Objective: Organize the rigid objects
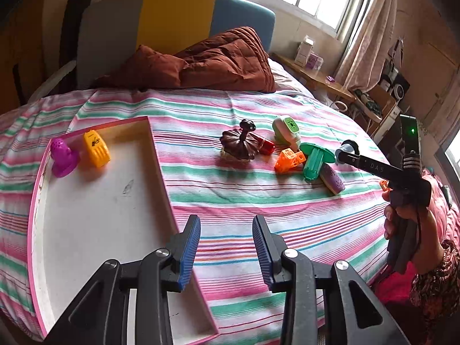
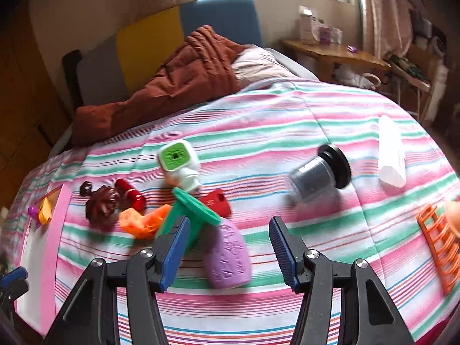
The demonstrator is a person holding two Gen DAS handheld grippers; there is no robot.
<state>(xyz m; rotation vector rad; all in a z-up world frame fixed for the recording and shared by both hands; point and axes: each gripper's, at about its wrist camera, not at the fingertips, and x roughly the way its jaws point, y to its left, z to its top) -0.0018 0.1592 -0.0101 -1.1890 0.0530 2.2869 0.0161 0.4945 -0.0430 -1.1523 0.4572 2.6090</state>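
Crowding is the hazard: with both the left tongs (image 1: 225, 254) and right tongs (image 2: 230, 253) half open and empty, closing on the purple cup (image 2: 228, 256) beside the green stand (image 2: 191, 211) could scatter neighbours across the bed (image 2: 287, 115), away from the tray (image 1: 95, 201).

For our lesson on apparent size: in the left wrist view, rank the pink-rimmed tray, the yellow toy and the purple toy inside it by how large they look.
1. Pink-rimmed tray, far the largest.
2. Yellow toy and purple toy: these look alike, so no ranking.
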